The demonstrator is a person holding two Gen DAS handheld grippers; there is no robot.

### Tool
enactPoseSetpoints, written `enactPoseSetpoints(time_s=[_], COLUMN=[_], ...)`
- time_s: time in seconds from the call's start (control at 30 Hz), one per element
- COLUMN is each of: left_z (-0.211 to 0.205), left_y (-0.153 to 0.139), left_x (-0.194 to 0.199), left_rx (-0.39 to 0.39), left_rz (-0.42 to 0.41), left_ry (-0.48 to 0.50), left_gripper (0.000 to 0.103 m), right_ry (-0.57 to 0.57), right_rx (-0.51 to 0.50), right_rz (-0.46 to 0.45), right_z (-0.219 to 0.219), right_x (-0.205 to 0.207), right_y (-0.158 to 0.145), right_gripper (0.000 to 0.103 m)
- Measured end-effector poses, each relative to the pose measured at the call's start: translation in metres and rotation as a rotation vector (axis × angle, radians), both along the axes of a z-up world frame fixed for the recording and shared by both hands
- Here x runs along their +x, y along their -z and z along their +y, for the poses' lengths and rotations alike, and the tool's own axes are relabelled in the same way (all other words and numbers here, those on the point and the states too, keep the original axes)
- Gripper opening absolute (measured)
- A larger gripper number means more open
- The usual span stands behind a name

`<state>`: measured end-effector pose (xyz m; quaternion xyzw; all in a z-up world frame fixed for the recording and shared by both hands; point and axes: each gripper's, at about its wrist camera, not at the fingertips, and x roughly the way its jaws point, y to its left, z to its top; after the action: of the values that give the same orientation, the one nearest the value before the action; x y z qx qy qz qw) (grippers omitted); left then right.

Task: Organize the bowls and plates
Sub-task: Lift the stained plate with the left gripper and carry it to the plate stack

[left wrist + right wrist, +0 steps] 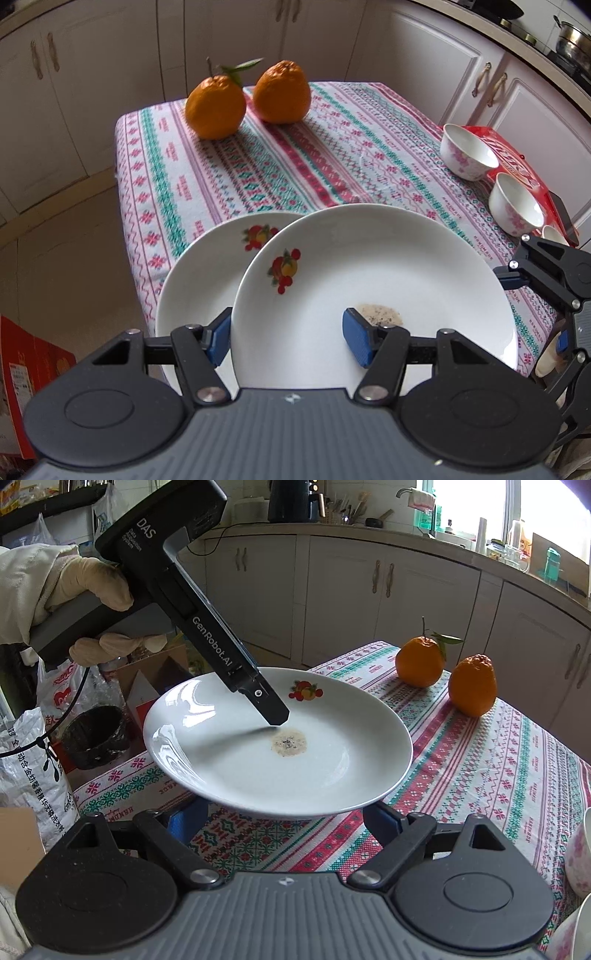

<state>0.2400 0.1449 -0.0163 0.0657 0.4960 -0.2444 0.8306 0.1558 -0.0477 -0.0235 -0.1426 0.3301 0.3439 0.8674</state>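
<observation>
Plates were the items in hand. One plate was clamped at its rim by the left gripper, the jaws being closed on the rim with one pad inside the dish and the other outside. It was held tilted, clear of the cloth, above the near edge of the table. A dried brown stain was seen in its well. A second plate, bearing the same fruit print, was seen behind and partly under the first; whether it lay flat on the cloth could not be told.

The right gripper was held wide, with nothing gripped. Its pads were placed low, just beneath the near rim of the carried plate; contact could not be confirmed.

Two bowls stood apart on the far right of the table, against a red packet; the rim of a third item was glimpsed just beyond them. No stack had been formed there.

Two oranges sat at the far end.

Progress was judged early: one plate was lifted and appeared bound for the other, but was not yet set down. Stacking of the plates and nesting of the bowls was judged to remain.
</observation>
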Motion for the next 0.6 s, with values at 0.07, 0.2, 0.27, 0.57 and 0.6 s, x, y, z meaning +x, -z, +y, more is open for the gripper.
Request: enactPoseSetpoints(time_s=[0.07,0.2,0.27,0.57,0.6], left_z=[0.001,0.004,0.005,0.010,0.011], left_y=[0.005,0.010,0.011,0.015,0.016], left_x=[0.001,0.002,0.003,0.007,0.007], left_rx=[0.002,-0.003,-0.009,-0.011,-0.009], left_rz=[0.009,0.023,0.025,0.033,0.034], left_ry=[-0.003,-0.010,-0.014,-0.027,-0.029], left_gripper=[0.061,0.061,0.061,0.061,0.061], right_ry=[-0.003,0.000,0.001,-0.009,-0.011], right_rx=[-0.005,-0.008,-0.008,-0.021,-0.022], right_rz=[0.002,0.005,0.002,-0.003,-0.002], right_z=[0.001,0.003,0.002,0.007,0.008], right_x=[0.000,0.002,0.002,0.003,0.003], right_y=[0.002,0.003,0.002,0.004,0.004], right_gripper=[0.094,0.094,0.094,0.094,0.094])
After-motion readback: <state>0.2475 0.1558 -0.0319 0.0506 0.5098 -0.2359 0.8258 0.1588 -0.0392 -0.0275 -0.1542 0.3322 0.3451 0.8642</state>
